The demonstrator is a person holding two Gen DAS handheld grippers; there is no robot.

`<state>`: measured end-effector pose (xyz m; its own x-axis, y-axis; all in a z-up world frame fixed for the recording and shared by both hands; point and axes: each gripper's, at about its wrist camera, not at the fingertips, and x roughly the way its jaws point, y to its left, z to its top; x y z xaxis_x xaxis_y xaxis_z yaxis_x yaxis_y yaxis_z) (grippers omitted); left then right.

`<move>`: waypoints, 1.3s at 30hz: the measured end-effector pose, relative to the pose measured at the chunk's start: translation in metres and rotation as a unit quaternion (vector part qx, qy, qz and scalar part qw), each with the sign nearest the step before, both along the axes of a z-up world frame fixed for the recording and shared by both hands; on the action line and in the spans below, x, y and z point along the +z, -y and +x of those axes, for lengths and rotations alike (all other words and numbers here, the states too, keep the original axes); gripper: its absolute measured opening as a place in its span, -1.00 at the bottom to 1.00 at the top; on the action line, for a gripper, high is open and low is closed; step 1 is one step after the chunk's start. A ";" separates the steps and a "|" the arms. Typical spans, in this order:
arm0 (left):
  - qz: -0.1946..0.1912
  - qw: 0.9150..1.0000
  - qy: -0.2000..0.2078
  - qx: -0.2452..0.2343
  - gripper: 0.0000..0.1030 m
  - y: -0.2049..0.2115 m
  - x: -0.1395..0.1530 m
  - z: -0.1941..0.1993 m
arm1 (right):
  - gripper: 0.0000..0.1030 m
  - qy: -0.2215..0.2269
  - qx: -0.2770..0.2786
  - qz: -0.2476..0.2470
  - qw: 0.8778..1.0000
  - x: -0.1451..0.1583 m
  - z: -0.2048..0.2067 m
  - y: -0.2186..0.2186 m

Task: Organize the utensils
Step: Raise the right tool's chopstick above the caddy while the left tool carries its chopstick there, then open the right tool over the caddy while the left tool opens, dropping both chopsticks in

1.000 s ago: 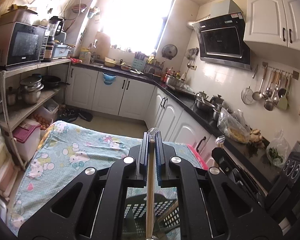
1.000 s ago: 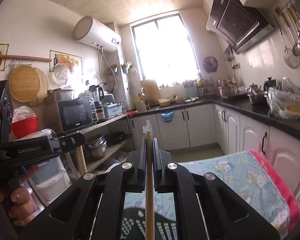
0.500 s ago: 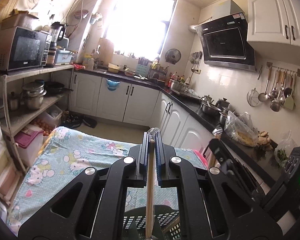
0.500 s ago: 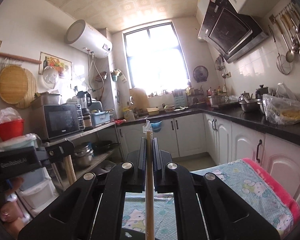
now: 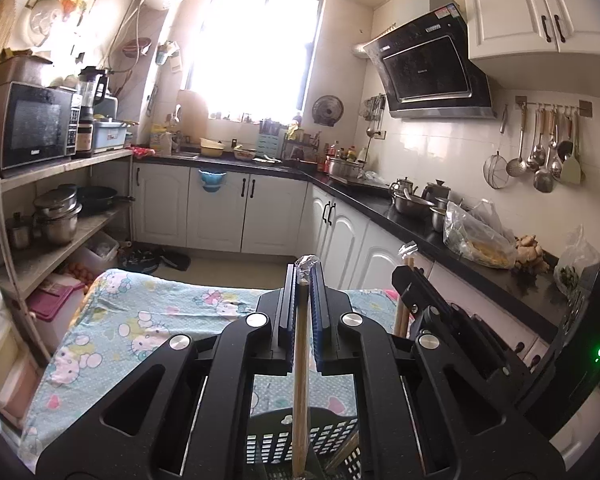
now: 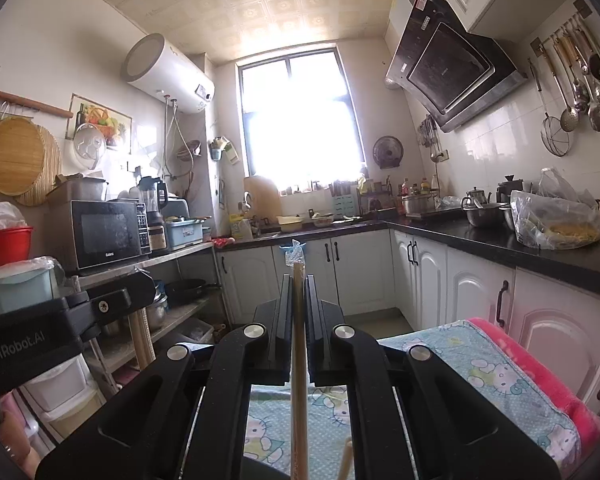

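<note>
A bright window (image 5: 260,40) lights the far wall of the kitchen. A microwave (image 5: 28,124) sits on an open shelf (image 5: 60,164) at the left, with steel pots (image 5: 56,212) on the shelf below. A black range hood (image 5: 432,64) hangs above a dark counter (image 5: 412,224) carrying kettles and a plastic bag (image 5: 476,232). Ladles (image 5: 540,152) hang on the tiled wall. A white water heater (image 6: 164,76) is mounted high. A cartoon-print cloth (image 5: 140,320) covers the near table.

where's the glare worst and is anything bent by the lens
Left wrist view: the bright kitchen window is blown out white, washing the wall beside it. Right wrist view: same window glares, and the black countertop edge and walls bow from fisheye distortion.
</note>
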<state>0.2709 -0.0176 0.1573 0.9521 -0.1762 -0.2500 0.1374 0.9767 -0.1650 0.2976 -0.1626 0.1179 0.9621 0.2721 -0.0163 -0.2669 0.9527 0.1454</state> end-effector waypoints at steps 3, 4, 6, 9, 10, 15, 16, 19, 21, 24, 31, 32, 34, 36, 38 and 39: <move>0.007 1.000 -0.010 -0.002 -0.93 0.003 -0.007 0.004 | -0.88 -0.006 0.002 0.000 1.000 -0.003 0.000 0.003; 0.008 1.000 -0.012 -0.002 -0.93 0.005 -0.009 0.004 | -0.88 -0.009 0.004 0.000 1.000 -0.005 0.000 0.003; 0.013 1.000 -0.018 -0.002 -0.93 0.007 -0.014 0.006 | -0.88 -0.014 0.004 0.000 1.000 -0.009 -0.001 0.006; 0.015 0.999 -0.033 -0.001 -0.93 0.005 -0.022 0.009 | -0.88 -0.024 0.007 0.003 1.000 -0.015 -0.005 0.011; 0.015 0.999 -0.037 0.000 -0.93 0.004 -0.025 0.010 | -0.87 -0.028 0.007 0.002 1.000 -0.017 -0.006 0.011; 0.006 0.998 -0.062 0.002 -0.93 -0.005 -0.035 0.014 | -0.80 -0.056 0.004 0.009 0.998 -0.028 -0.010 0.023; 0.007 0.998 -0.064 0.003 -0.93 -0.005 -0.037 0.014 | -0.73 -0.061 0.005 0.009 0.998 -0.030 -0.011 0.025; 0.004 0.997 -0.076 0.003 -0.93 -0.009 -0.041 0.014 | -0.63 -0.075 0.004 0.005 0.997 -0.034 -0.015 0.029; 0.002 0.996 -0.084 -0.001 -0.93 -0.011 -0.043 0.013 | -0.59 -0.082 0.004 0.003 0.997 -0.038 -0.019 0.031; 0.000 0.996 -0.089 -0.006 -0.79 -0.013 -0.045 0.010 | -0.47 -0.093 0.007 0.008 0.996 -0.042 -0.024 0.035; -0.004 0.995 -0.100 -0.008 -0.61 -0.016 -0.048 0.007 | -0.37 -0.108 0.015 0.008 0.994 -0.042 -0.033 0.037; -0.004 0.995 -0.100 -0.008 -0.59 -0.017 -0.048 0.006 | -0.35 -0.110 0.016 0.007 0.994 -0.041 -0.035 0.038; -0.007 0.995 -0.102 -0.010 -0.52 -0.018 -0.046 0.005 | -0.34 -0.111 0.017 0.008 0.994 -0.039 -0.037 0.039; -0.007 0.995 -0.101 -0.012 -0.45 -0.019 -0.045 0.003 | -0.32 -0.112 0.019 0.009 0.993 -0.038 -0.041 0.041; -0.005 0.995 -0.102 -0.013 -0.41 -0.019 -0.045 0.002 | -0.31 -0.112 0.018 0.008 0.994 -0.038 -0.044 0.042; -0.006 0.994 -0.104 -0.014 -0.39 -0.019 -0.045 0.002 | -0.31 -0.113 0.017 0.007 0.993 -0.038 -0.045 0.043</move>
<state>0.2725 0.0012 0.1119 0.8746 -0.2061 -0.4389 0.1267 0.9709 -0.2034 0.2528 -0.2053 0.0799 0.9245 0.3058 -0.2276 -0.2577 0.9414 0.2177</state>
